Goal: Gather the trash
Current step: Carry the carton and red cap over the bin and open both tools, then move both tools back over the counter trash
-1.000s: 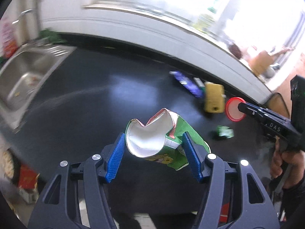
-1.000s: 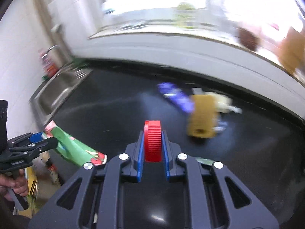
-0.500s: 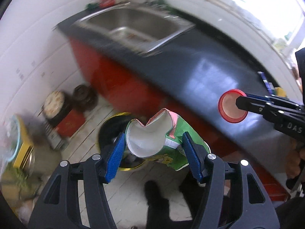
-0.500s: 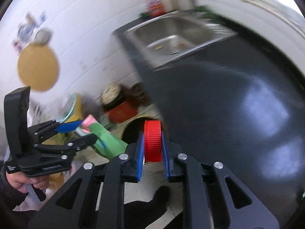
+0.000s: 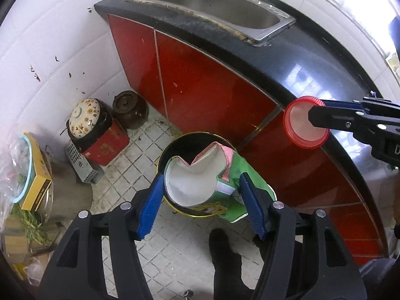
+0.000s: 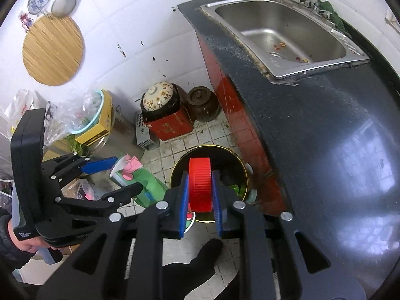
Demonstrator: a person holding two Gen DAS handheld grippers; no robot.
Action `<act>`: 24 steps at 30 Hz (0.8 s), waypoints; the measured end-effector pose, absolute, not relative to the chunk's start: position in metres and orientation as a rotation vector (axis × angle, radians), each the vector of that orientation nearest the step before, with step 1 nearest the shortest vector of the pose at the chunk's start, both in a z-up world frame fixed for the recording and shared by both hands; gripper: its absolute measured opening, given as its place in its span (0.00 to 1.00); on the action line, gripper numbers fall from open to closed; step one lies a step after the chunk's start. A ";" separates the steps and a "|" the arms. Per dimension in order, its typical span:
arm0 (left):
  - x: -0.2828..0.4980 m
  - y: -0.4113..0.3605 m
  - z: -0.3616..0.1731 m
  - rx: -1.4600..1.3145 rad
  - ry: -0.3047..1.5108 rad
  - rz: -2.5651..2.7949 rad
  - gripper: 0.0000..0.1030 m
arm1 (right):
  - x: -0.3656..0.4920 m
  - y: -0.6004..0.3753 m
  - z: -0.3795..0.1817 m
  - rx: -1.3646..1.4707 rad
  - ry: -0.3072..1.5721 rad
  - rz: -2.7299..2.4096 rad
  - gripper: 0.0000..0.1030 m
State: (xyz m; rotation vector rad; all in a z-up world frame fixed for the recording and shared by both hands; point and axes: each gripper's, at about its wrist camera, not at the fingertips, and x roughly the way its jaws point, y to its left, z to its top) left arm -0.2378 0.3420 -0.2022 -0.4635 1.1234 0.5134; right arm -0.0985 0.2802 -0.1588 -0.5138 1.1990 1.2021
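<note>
Reaching over the floor, the left tool (image 5: 202, 197) is held above the round bin (image 5: 175, 147), its blue pads pinching a torn green carton (image 5: 225, 172) whose print cannot be read. To its right, the right tool (image 6: 200, 200) is clamped on a red ribbed cap (image 6: 200, 185) over the same bin, beside the dark tabletop (image 6: 325, 137). No writing is legible.

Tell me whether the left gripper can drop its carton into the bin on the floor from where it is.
Probably yes. The left gripper holds the green carton over the open bin, nothing between them; the right gripper with the red lid hangs beside.
</note>
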 end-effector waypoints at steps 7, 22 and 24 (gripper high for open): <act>-0.231 0.354 -0.225 -0.434 1.164 0.518 0.74 | -0.101 0.300 -0.172 -0.559 1.222 1.200 0.34; -0.211 0.322 -0.178 -0.304 1.051 0.538 0.93 | -0.051 0.207 -0.119 -0.421 1.117 1.032 0.80; -0.192 0.304 -0.160 -0.240 1.024 0.512 0.93 | -0.036 0.178 -0.104 -0.383 1.083 0.965 0.80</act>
